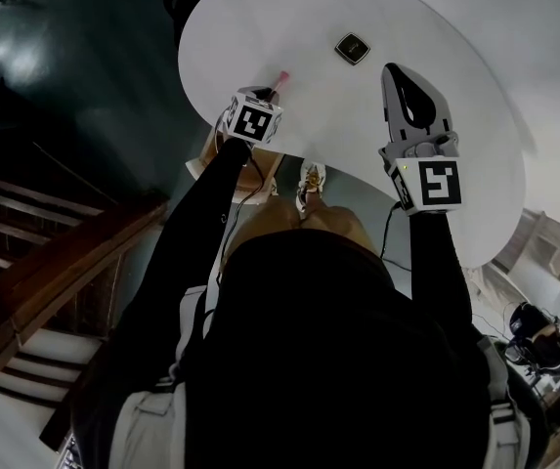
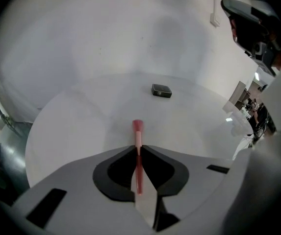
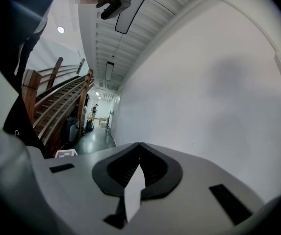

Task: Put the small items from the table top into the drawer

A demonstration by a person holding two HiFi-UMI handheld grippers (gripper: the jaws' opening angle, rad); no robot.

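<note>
A slim pink stick with a darker red tip (image 2: 138,131) lies on the round white table (image 2: 81,126), and my left gripper (image 2: 138,147) is shut on its near end, angled down at the table. In the head view the left gripper (image 1: 272,91) is at the table's near left edge, with the stick's tip (image 1: 282,77) poking out. A small dark square item (image 1: 352,48) (image 2: 161,90) lies further out on the table. My right gripper (image 1: 399,74) (image 3: 139,144) hovers over the table's right side, shut with nothing in it, aimed at a white wall.
Wooden stairs (image 1: 45,262) run along the left, beyond a dark floor (image 1: 74,76). The person's shoe (image 1: 310,178) shows below the table's near edge. No drawer is in view. Desks and clutter (image 2: 250,106) stand past the table's right edge.
</note>
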